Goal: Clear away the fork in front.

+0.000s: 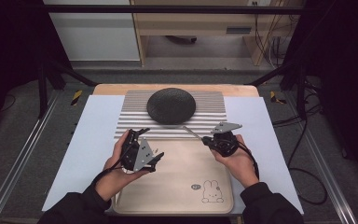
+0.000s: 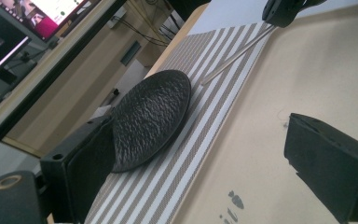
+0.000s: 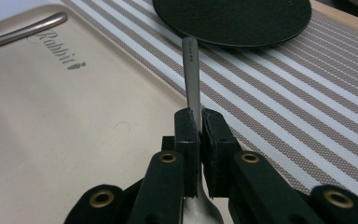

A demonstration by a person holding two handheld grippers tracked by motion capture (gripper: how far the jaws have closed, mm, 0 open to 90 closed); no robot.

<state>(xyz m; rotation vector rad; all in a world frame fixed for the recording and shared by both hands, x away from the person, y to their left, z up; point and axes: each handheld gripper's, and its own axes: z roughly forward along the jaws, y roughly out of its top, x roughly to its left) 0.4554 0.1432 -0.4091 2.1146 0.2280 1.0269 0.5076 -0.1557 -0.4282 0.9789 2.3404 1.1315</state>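
The right gripper (image 3: 199, 122) is clamping a metal spoon (image 3: 192, 74), its handle pointing toward the black plate (image 3: 233, 18); the left gripper (image 2: 205, 163) is standing wide open, empty.

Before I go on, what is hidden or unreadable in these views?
- Utensil: its head is cut off by the bottom edge between the right gripper jaws, right gripper view; spoon or fork, unclear.
- Handle stamp: too small.
- Black plate: near rim behind the left gripper jaw, left gripper view.

Black plate (image 1: 171, 105), beige-and-white striped mat (image 1: 214, 122), tan tray (image 1: 177, 186)
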